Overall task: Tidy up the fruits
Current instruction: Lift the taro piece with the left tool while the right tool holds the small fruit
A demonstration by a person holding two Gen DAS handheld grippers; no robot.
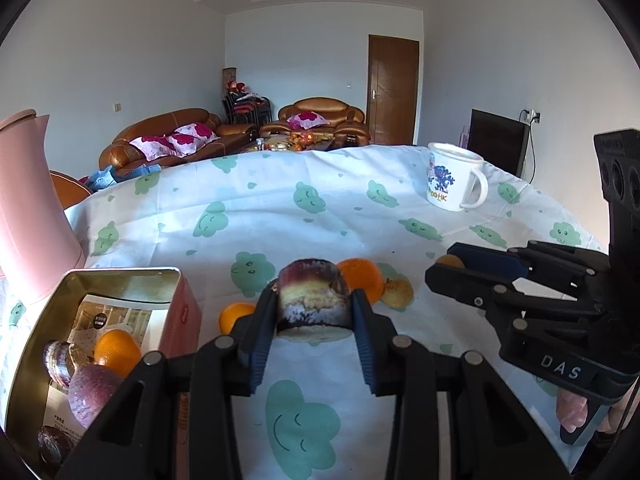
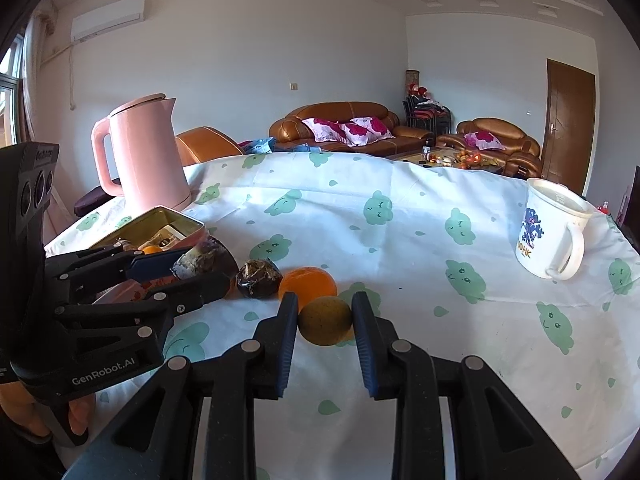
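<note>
From the left wrist, the left gripper (image 1: 314, 308) pinches a purple fruit (image 1: 312, 300) between its blue pads; the fruit's lower half is pale and mottled, and what kind it is cannot be told. It is held just above the cloud-print cloth of the counter (image 1: 320, 208). Behind it an orange (image 1: 362, 280) is half hidden, with a small yellow-brown fruit (image 1: 398, 292) touching its right side; another orange (image 1: 234, 316) peeks out past the left finger. At left stands an open tin box (image 1: 120, 280), its near end cut off by the gripper frame: inside lie an orange (image 1: 116, 350), purple fruits (image 1: 92, 392) and a paper card. The pink kettle (image 1: 28, 208) is cropped by the edge. The right gripper (image 1: 448, 260) enters from the right, closed on something orange-yellow, mostly covered.

From the right wrist, the right gripper (image 2: 325, 320) clamps a round yellow-brown fruit (image 2: 325, 320) resting low over the cloth. Just behind sit an orange (image 2: 308, 284) and a dark wrinkled fruit (image 2: 258, 278). The left gripper (image 2: 200, 268) at left holds its purple fruit (image 2: 206, 260) in front of the tin box (image 2: 168, 220), whose contents are largely blocked. A white mug (image 2: 552, 228) stands well apart at right.
</note>
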